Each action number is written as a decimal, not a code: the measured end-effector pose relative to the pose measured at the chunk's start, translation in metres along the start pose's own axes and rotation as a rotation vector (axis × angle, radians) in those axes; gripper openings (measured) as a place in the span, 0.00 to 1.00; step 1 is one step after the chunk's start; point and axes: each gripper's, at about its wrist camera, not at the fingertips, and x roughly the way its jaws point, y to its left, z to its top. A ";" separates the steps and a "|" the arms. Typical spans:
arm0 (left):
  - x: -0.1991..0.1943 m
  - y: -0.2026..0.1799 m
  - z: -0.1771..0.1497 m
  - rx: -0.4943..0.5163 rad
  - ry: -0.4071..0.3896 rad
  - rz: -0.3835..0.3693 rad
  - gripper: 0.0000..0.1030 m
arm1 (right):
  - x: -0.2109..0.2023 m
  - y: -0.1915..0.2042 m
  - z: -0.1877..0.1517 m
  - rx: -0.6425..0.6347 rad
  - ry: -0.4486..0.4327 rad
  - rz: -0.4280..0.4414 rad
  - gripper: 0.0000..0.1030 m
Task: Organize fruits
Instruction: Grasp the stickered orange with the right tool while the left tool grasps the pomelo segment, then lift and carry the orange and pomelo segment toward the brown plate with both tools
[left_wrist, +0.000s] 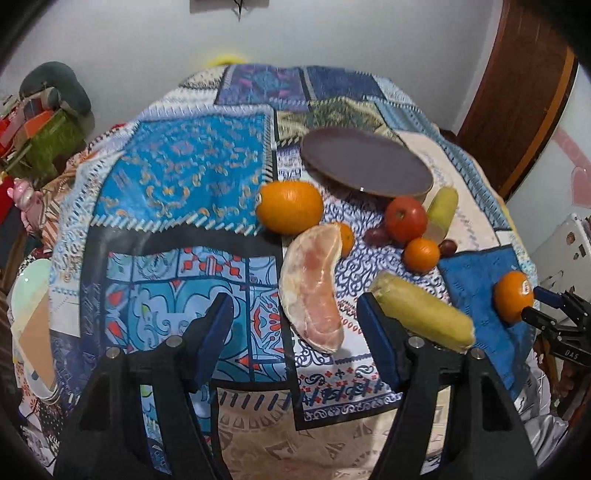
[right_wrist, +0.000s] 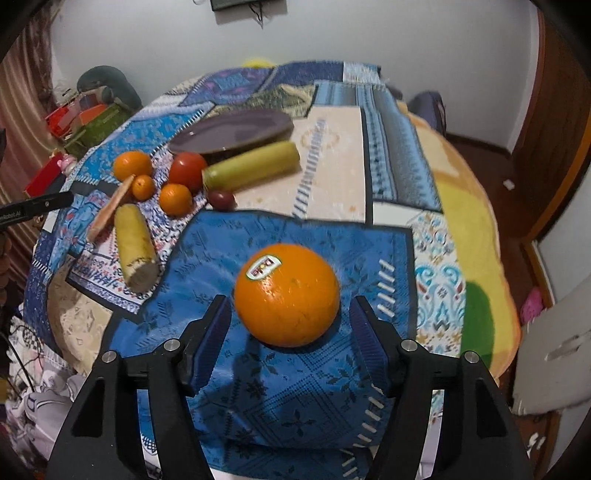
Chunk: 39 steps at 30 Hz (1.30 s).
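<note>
Tabletop (left_wrist: 192, 177) under a patchwork cloth carried everything; I took the dark plate (left_wrist: 364, 162) as landmark. Plate was bare, no fruit on it, so I judged the organizing barely started, nearly all of it left.

Largest first: pomelo wedge (left_wrist: 314, 291) lay well in front of the plate, toward me. Long green-yellow piece (right_wrist: 251, 166) lay touching or just beside the plate's near rim; I couldn't tell which. Second yellow-green piece (left_wrist: 421, 314) lay further from the plate, beside the wedge. Big orange (left_wrist: 290, 207) sat just left-front of the plate. Stickered orange (right_wrist: 287, 294) sat well apart from the plate on the blue patch, nearest me. Red tomato-like fruit (left_wrist: 406, 218) sat near the plate's front rim. Two small oranges (left_wrist: 421, 254) and two dark grapes (left_wrist: 376, 235) clustered in front of that; grapes were too small to say much.

My right tool (right_wrist: 290, 325) was low over the cloth, level, jaws spread wide on either side of the stickered orange, pads not touching it, holding nothing. Looked like a pre-grasp to me.

My left tool (left_wrist: 295, 325) hovered above the cloth, also spread wide and empty, with the wedge's near end between its fingers, no contact visible. Right tool showed at the far right of the left view, beside that same orange.
</note>
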 end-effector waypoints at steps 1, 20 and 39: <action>0.006 0.000 -0.001 0.009 0.012 -0.007 0.70 | 0.004 -0.001 0.000 0.004 0.010 0.006 0.61; 0.079 -0.007 0.007 0.005 0.104 -0.050 0.72 | 0.043 -0.004 0.009 0.028 0.052 0.069 0.65; 0.051 0.005 0.018 -0.044 0.040 -0.041 0.42 | 0.039 -0.008 0.029 0.034 -0.010 0.071 0.64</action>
